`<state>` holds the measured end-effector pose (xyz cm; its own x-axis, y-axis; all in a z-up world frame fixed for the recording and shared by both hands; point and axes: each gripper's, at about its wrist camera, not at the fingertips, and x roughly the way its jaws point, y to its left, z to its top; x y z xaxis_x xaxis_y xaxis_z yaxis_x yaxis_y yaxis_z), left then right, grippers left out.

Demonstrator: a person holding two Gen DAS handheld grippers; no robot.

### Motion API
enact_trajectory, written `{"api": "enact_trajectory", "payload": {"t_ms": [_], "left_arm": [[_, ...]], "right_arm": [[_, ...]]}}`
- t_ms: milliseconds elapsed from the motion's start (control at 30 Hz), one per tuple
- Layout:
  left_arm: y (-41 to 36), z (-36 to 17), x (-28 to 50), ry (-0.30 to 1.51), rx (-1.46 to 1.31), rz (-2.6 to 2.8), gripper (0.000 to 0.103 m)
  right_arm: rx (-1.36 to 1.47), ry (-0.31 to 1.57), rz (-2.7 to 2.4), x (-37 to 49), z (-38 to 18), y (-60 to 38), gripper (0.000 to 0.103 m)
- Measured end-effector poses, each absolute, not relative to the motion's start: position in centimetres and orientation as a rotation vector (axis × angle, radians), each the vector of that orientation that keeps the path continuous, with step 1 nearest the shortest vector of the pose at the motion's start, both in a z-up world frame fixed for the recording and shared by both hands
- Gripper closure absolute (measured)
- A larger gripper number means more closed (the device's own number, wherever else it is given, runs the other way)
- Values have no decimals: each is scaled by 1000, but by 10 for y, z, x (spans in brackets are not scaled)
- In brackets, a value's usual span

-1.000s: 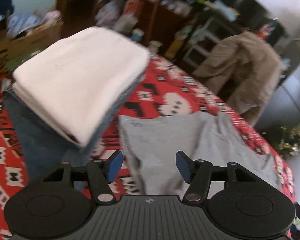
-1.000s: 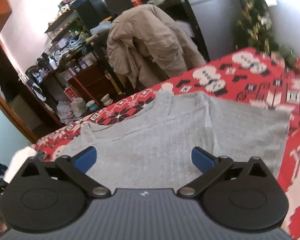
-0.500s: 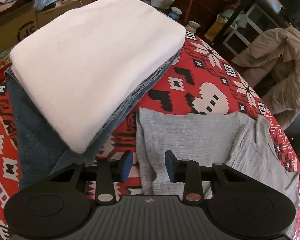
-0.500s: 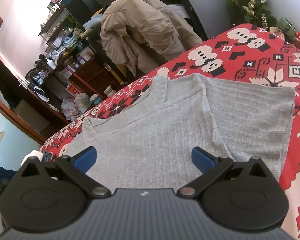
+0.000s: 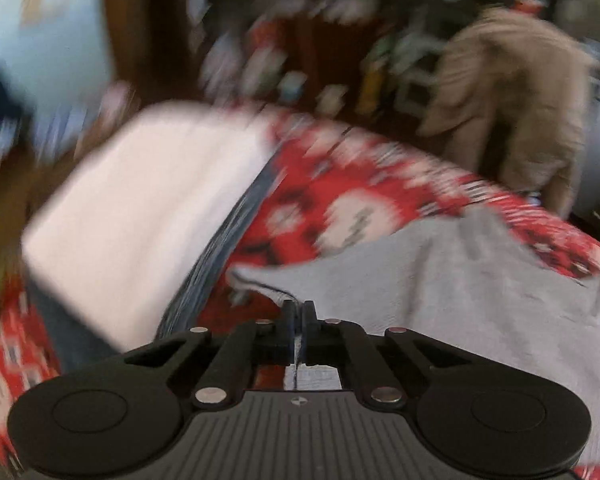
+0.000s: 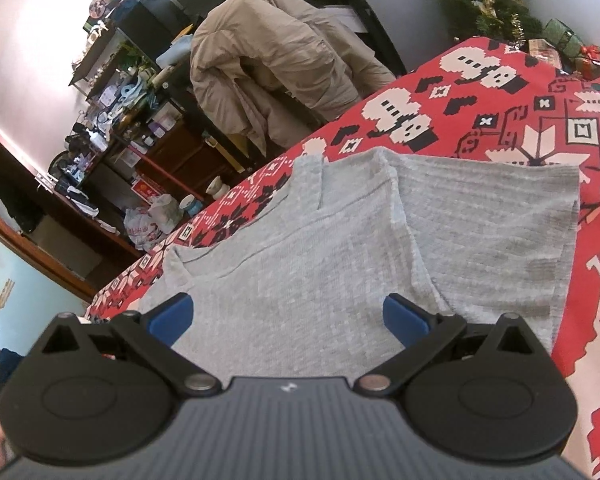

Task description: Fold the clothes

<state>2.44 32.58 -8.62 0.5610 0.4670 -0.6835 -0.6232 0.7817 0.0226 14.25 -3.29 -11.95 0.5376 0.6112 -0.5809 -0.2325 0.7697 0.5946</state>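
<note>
A grey ribbed knit garment (image 6: 340, 248) lay spread on a red, white and black patterned cloth (image 6: 500, 112) that covered the work surface. In the right wrist view one side panel was already turned in over the middle, leaving a long soft crease running away from the camera, and two narrow straps or neck edges showed at the far left.

The left gripper (image 5: 299, 320) had its jaws pressed together on a near edge of the grey fabric, with a thin fold of cloth caught between the blue pads. That view was heavily blurred. To the left of the gripper sat a stack of folded clothes (image 5: 140, 216), a white piece on top and dark blue pieces beneath.

The right gripper (image 6: 286, 318) hovered over the garment's near portion with its jaws spread wide and nothing between them.

Beyond the surface, a tan jacket (image 6: 276, 76) hung over a chair in front of cluttered shelves (image 6: 116, 92).

The knit looked light, limp and stretchy. It would likely sag and drag rather than hold a shape, so a pinch at a hem or corner seemed best, ideally with both grippers on matching corners so a fold could land square.
</note>
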Motion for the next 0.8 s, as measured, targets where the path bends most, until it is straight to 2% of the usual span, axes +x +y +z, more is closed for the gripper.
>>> {"api": "enact_trajectory", "payload": {"t_ms": [200, 367, 800], "left_arm": [[273, -59, 37, 612, 7, 534, 100], [216, -64, 58, 571, 148, 403, 100], [145, -106, 87, 578, 170, 283, 100]], "right_arm": [[517, 885, 520, 145, -122, -37, 1], [520, 886, 516, 147, -122, -40, 1], [583, 903, 475, 160, -132, -54, 1]]}}
